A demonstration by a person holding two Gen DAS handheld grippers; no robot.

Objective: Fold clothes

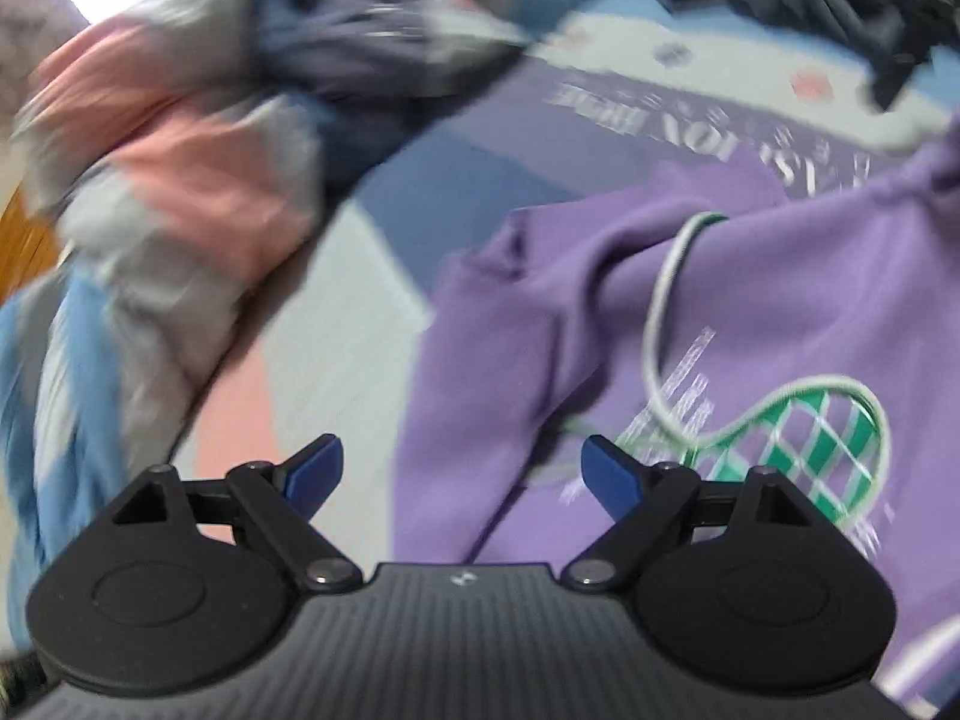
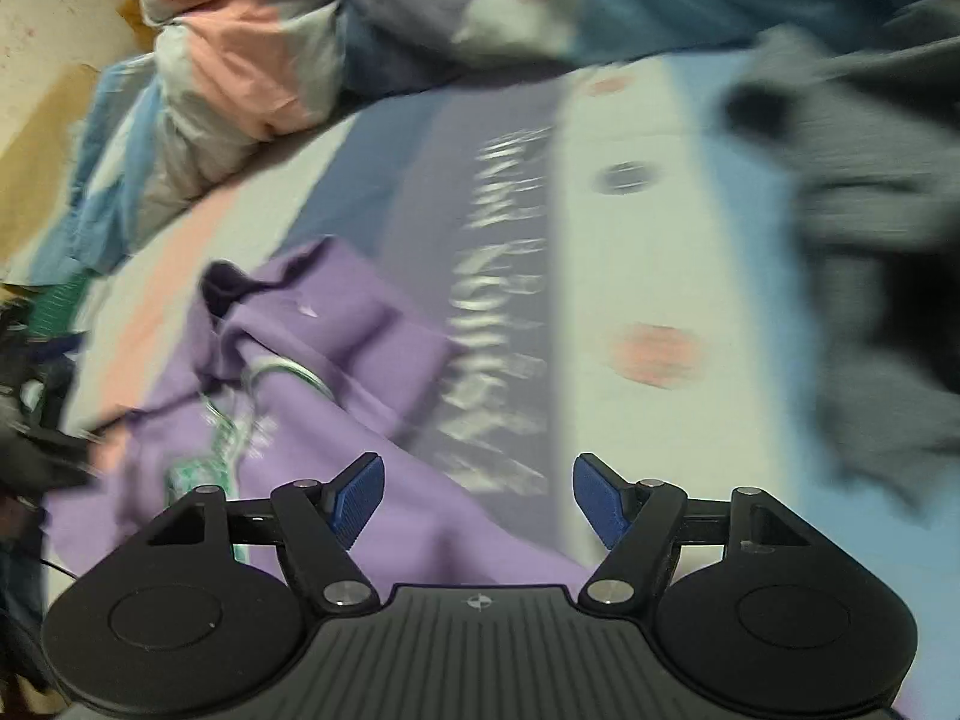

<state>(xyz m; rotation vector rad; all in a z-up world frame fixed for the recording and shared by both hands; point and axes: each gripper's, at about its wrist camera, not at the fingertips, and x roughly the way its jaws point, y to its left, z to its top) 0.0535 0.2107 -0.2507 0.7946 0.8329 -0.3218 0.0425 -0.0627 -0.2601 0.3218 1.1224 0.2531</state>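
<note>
A bed sheet [image 2: 630, 228] printed in colour blocks carries the purple hoodie [image 1: 750, 312], spread near both claws. Left claw [image 1: 462, 471] and right claw [image 2: 478, 495] stand wide, holding nothing. Likely between folds; next, grip an edge.

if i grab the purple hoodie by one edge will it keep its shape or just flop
Probably flop: the purple hoodie already lies in soft creases and folds. Its drawstring curls loose, so it would likely dangle or snag. The fabric looks thick, so it may feel fairly heavy for one gripper.
</note>
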